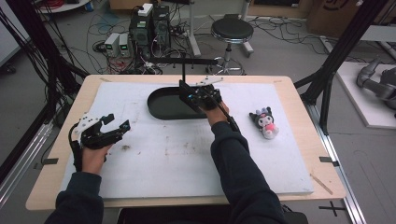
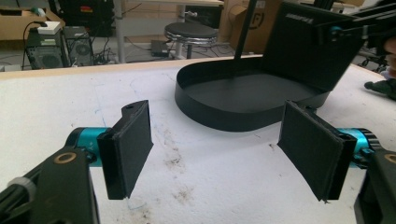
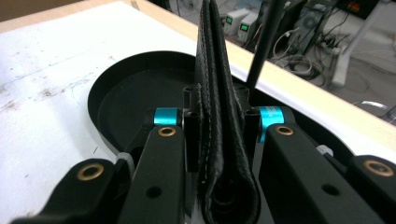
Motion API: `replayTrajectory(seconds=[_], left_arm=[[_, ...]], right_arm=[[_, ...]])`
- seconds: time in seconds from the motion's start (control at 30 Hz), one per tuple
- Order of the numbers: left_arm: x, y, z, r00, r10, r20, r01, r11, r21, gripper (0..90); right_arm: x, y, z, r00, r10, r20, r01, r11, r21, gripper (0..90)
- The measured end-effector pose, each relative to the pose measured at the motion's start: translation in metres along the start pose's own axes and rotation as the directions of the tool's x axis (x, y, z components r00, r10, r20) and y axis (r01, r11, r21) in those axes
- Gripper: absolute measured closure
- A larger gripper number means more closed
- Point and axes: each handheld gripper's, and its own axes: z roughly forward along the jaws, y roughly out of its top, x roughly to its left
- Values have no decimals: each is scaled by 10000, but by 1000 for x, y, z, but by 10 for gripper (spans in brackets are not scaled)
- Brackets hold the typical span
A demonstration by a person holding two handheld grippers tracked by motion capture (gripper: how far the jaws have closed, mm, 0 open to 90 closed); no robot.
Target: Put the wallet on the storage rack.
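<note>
Right gripper [image 1: 198,95]: jaws pinching a folded black leather wallet [image 3: 219,116], held above the black oval tray [image 1: 163,106].
Left gripper [image 1: 109,126]: spread, empty, resting apart.
Risk: the smooth folded leather may slip out and land beside the tray.

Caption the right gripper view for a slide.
Right tool clamps a folded black leather wallet above the black oval tray.
</note>
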Motion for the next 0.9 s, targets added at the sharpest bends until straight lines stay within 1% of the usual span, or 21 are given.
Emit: replayTrajectory(seconds=[0.03, 0.07, 0.1, 0.13, 0.17, 0.2, 0.23, 0.27, 0.3, 0.37, 0.4, 0.47, 0.5, 0.57, 0.6, 0.63, 0.7, 0.73, 0.77, 0.83, 0.9], left_arm=[[0, 0, 0, 10000, 6, -2, -6, 10000, 4, 253], [0, 0, 0, 10000, 15, -10, -15, 10000, -7, 253], [0, 0, 0, 10000, 11, -12, -11, 10000, -7, 253], [0, 0, 0, 10000, 6, -20, -6, 10000, -3, 253], [0, 0, 0, 10000, -12, -9, 12, 10000, -31, 253], [0, 0, 0, 10000, -21, -12, 21, 10000, -31, 253], [0, 0, 0, 10000, -8, -6, 8, 10000, -23, 253], [0, 0, 0, 10000, 5, -7, -5, 10000, -14, 253], [0, 0, 0, 10000, 11, -20, -11, 10000, 15, 253], [0, 0, 0, 10000, 49, 21, -49, 10000, 74, 253], [-1, 0, 0, 10000, 58, 2, -58, 10000, 78, 253], [-1, 0, 0, 9999, 102, 4, -102, 9999, 74, 253], [-1, 0, 0, 10000, 88, -7, -88, 9999, 88, 254], [0, 0, -1, 10000, 86, -34, -86, 9999, 104, 253], [1, -1, -1, 10000, 59, -40, -59, 9999, 89, 253], [1, -1, -1, 10000, 45, -50, -45, 9999, 101, 253], [1, -1, -1, 10000, 58, -45, -57, 9999, 121, 253], [1, -1, -1, 10000, 64, -32, -63, 9999, 117, 253], [0, -1, -1, 10000, 77, -31, -77, 9999, 149, 253], [0, -1, -1, 10000, 85, -17, -84, 9999, 148, 253], [0, -1, -1, 10000, 85, -21, -85, 9999, 145, 253]], right_arm=[[2, 2, 8, 9999, 156, 67, -156, 9999, -54, 783], [2, 3, 12, 9998, 216, 46, -216, 9998, -49, 783], [2, 3, 12, 9998, 216, 46, -216, 9998, -49, 783], [3, 3, 16, 9996, 259, 94, -259, 9997, 7, 783], [4, 3, 23, 9994, 340, 91, -341, 9994, 16, 783], [4, 3, 23, 9994, 340, 91, -341, 9994, 16, 783], [5, 2, 27, 9991, 421, 94, -422, 9991, 32, 783], [4, -1, 33, 9978, 656, -8, -656, 9978, 127, 783], [4, -1, 33, 9978, 656, -8, -656, 9978, 127, 783], [3, -5, 39, 9956, 939, -39, -938, 9954, 193, 783], [3, -7, 42, 9944, 1060, 17, -1060, 9940, 264, 782], [1, -11, 46, 9943, 1043, 220, -1052, 9934, 449, 779], [-1, -13, 48, 9931, 1146, 268, -1160, 9914, 599, 767], [-6, -15, 48, 9890, 1407, 449, -1430, 9882, 549, 719], [-8, -15, 47, 9877, 1462, 556, -1490, 9875, 505, 658], [-9, -15, 45, 9874, 1396, 739, -1434, 9885, 484, 588], [-12, -14, 42, 9875, 1152, 1076, -1213, 9912, 526, 545], [-13, -13, 41, 9879, 974, 1207, -1053, 9926, 605, 523], [-14, -13, 40, 9866, 782, 1433, -894, 9933, 734, 496], [-17, -13, 37, 9807, 543, 1876, -738, 9924, 989, 462], [-21, -15, 34, 9755, 513, 2140, -774, 9903, 1153, 459]])
